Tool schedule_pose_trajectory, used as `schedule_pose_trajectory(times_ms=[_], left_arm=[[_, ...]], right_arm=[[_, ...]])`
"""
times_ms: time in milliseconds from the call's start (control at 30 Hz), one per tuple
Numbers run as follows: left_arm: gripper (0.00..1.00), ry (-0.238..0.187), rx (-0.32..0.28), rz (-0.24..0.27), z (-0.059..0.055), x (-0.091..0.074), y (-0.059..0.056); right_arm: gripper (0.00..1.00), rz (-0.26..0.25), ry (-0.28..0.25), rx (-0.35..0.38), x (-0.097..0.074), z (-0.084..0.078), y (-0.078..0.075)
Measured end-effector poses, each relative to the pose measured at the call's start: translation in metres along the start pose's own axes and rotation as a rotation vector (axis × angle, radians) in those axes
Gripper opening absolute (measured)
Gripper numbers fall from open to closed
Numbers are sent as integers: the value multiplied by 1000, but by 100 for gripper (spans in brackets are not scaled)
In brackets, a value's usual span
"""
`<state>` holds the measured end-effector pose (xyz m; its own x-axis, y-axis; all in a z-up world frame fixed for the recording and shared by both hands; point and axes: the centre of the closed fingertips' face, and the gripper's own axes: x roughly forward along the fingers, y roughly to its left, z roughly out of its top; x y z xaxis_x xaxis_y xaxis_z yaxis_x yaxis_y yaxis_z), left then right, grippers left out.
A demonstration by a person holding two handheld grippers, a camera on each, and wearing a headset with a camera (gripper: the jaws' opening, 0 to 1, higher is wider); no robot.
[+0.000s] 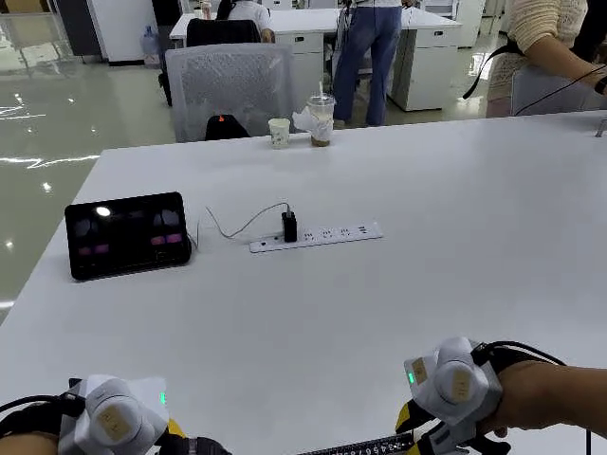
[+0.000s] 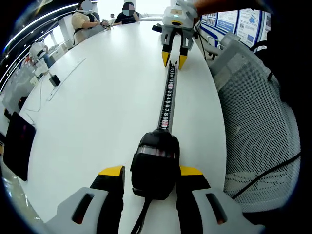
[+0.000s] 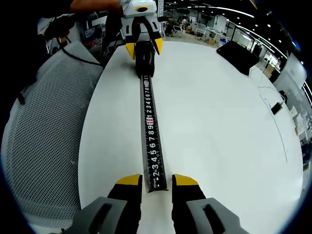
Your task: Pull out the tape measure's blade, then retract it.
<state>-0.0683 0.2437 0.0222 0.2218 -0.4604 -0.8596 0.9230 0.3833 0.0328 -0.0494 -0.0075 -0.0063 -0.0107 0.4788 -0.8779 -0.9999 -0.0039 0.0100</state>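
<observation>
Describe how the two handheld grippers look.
The left gripper and right gripper match: rounded light-grey housings, grey jaws ending in yellow fingertips, a small green light on each housing, and black cables at the wrists.

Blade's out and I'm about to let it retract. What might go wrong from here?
The right gripper has only the very tip of the blade between its jaws; if it slips, the long exposed length would probably whip back into the tape measure case. The left gripper holds that case near the edge of the table beside a mesh chair, so a jolt might tip it off.
</observation>
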Motion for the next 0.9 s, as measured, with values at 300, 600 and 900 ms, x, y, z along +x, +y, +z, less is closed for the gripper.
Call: schedule_pose_trajectory(times_ms=[300,600,900], left_arm=[[55,-73,-170,33,-4,-12,3],[67,-223,-335,138,4,-27,17],[81,-318,-426,223,0,-36,23]], right_arm=[[31,-80,-99,144,-21,6,-9],[37,-200,-201,281,-45,-10,-11],[46,-289,-250,388,-66,-27,-9]])
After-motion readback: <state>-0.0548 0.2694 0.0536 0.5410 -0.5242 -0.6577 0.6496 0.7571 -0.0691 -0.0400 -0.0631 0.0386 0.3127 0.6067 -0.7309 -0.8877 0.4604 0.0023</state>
